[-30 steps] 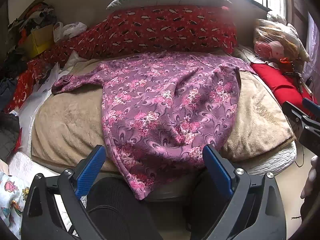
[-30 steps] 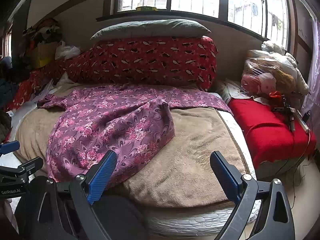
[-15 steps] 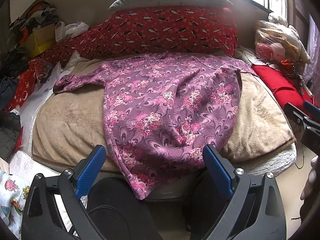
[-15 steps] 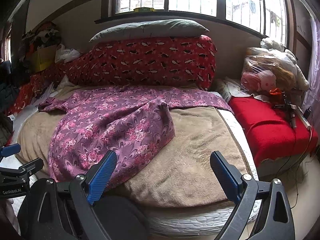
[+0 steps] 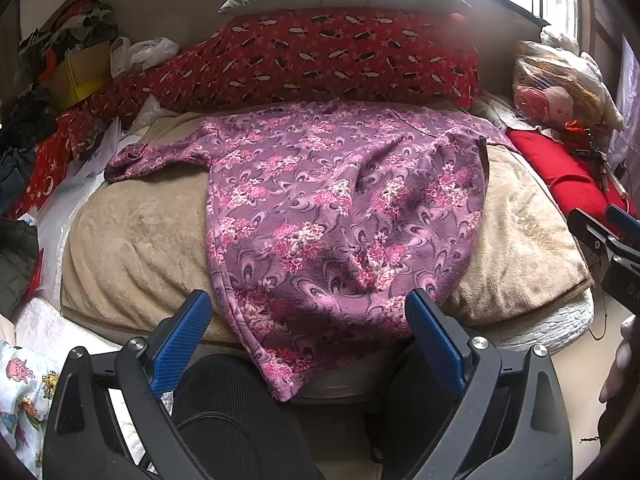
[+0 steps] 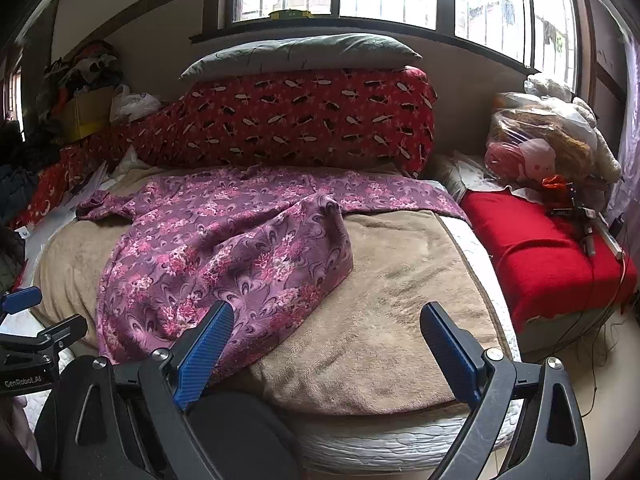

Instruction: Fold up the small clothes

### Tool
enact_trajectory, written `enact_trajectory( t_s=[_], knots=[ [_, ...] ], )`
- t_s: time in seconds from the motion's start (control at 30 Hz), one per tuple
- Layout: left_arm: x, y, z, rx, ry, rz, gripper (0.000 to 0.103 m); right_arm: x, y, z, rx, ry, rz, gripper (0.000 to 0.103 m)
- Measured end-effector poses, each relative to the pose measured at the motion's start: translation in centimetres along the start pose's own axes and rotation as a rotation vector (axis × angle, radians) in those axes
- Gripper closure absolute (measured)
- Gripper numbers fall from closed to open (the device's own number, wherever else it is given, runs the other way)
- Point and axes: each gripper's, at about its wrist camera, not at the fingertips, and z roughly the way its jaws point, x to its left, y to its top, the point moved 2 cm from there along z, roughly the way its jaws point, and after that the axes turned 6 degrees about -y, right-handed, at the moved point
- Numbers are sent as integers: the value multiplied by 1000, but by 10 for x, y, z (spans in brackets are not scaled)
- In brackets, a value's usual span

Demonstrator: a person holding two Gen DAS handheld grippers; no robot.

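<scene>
Mostly flat purple floral garment (image 5: pixel 344 216) on blanket (image 5: pixel 136 248); right side seemingly folded over.

Black tongs (image 5: pixel 308 332), blue ribbed pads (image 5: pixel 182 336), silver screws, white "GenRobot.AI" lettering (image 6: pixel 22 382).

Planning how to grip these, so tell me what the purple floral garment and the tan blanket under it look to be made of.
Purple floral garment: looks like thin, soft printed knit or fleece with a matte finish; it drapes in loose wrinkles and hangs limp over the bed edge.
Tan blanket: seems plush fleece; fuzzy nap shows brushed, slightly shiny streaks.
</scene>
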Motion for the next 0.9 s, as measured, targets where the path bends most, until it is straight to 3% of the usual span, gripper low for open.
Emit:
enact_trajectory(
  t_s=[0.37, 0.57, 0.77, 0.9],
  knots=[
    [2, 0, 10, 29, -2, -15, 5, 0, -2, 7, 12, 5, 9, 8],
    [16, 3, 25, 91, -5, -66, 5, -3, -2, 15, 27, 39, 27, 8],
    [90, 10, 60, 223, 105, -242, 5, -26, -2, 57, 99, 85, 112, 12],
    [130, -1, 91, 361, 42, -406, 5, -40, -5, 97, 155, 90, 115, 13]
  ],
)
